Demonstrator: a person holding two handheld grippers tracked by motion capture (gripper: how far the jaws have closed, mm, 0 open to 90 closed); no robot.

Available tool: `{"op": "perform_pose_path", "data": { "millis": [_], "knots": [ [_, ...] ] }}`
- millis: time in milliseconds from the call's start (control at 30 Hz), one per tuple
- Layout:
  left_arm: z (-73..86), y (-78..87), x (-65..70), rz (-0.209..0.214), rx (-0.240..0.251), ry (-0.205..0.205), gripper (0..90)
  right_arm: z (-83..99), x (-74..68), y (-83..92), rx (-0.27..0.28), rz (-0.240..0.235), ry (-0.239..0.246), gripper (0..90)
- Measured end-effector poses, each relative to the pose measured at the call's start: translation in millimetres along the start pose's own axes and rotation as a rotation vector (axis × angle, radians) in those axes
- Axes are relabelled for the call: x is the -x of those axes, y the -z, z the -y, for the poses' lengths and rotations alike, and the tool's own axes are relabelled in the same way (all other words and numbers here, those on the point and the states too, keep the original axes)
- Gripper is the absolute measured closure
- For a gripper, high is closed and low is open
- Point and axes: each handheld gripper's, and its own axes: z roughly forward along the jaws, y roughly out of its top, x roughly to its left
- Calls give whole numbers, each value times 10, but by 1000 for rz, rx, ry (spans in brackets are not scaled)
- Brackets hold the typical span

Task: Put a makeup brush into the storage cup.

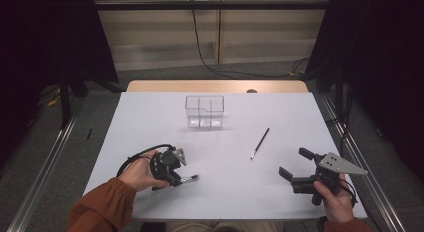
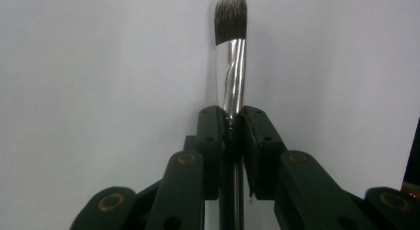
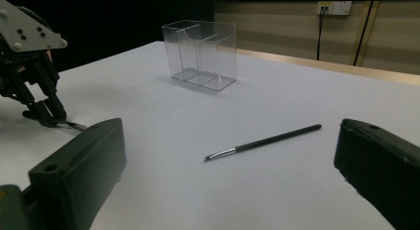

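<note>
My left gripper rests low on the white table at the near left, shut on a makeup brush. In the left gripper view the jaws pinch the brush's silver ferrule, and its dark bristle head points away over the table. My right gripper stands open at the near right with nothing between its jaws. A thin dark brush lies loose on the table ahead of it, also in the right gripper view. A clear divided box stands at the far middle.
The white table surface ends in a wooden strip at the far edge. Metal rails run along both sides of the table. A black cable hangs down the back wall.
</note>
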Motion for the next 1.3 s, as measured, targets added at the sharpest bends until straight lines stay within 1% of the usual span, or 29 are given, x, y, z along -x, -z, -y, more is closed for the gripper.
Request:
{"op": "perform_pose_path", "data": {
  "millis": [67,133,167,200,233,267,300,367,400,433,500,533,567,600,667,700,767,800,833,900,933,967,1033,1100,1133,1167,1200,1233,1300],
  "knots": [
    [-2,-4,19,-8,5,7,790,0,-2,-1,0,0,-1,0],
    [3,4,11,-7,6,4,792,0,-1,-1,0,0,0,0],
    [11,5,12,-2,14,15,792,0,-1,-1,1,0,-2,0],
    [20,7,12,-6,24,18,792,0,-1,-1,1,0,-2,0],
    [27,18,5,-8,22,7,793,0,-2,0,2,1,-1,0],
    [35,16,10,-6,35,21,793,0,-1,0,2,1,-2,0],
    [43,24,3,-13,42,25,793,0,1,-4,1,2,-4,0],
    [56,53,-17,-8,66,40,793,0,2,-6,2,3,-4,0],
    [63,78,-23,-10,85,49,793,0,3,-6,0,3,-2,0],
    [72,103,-31,6,101,54,793,0,1,-4,1,3,-4,0],
    [90,155,-38,-13,135,66,794,0,1,-2,3,3,-3,0],
    [105,181,-45,-15,157,81,794,0,1,-1,3,3,-3,0],
    [114,197,-52,-23,171,89,794,0,2,-2,2,3,-3,0],
    [123,213,-60,-21,186,100,793,0,0,0,2,1,-3,0],
    [142,251,-75,-62,238,123,793,-1,-2,3,4,2,-4,0],
    [151,261,-82,-50,258,137,793,-1,-2,3,4,3,-5,0],
    [158,276,-76,-66,296,164,794,-1,-2,3,5,4,-6,0],
    [162,279,-73,-65,309,173,793,-1,-1,3,3,3,-5,0],
    [170,295,-73,-72,328,179,793,-1,-1,2,3,3,-4,0],
    [179,312,-74,-69,356,194,793,-1,-2,1,4,3,-4,0],
    [181,318,-64,-83,371,204,793,-1,-3,2,2,2,-4,0],
    [190,327,-68,-74,377,206,793,-1,-3,3,2,2,-3,0],
    [204,334,-62,-89,400,215,793,-1,-2,2,3,3,-5,0],
    [218,333,-56,-92,417,223,793,-1,-2,3,3,3,-5,0],
    [229,328,-55,-77,436,235,793,-1,-3,3,4,4,-5,0],
    [238,327,-53,-78,447,241,793,-2,-3,5,5,3,-6,0],
    [247,325,-39,-95,463,257,793,-1,-4,5,5,3,-6,0],
    [254,320,-27,-97,475,269,793,-1,-3,4,4,3,-5,0],
    [274,321,-10,-116,504,277,794,-1,-4,4,5,2,-3,0]
  ]
}}
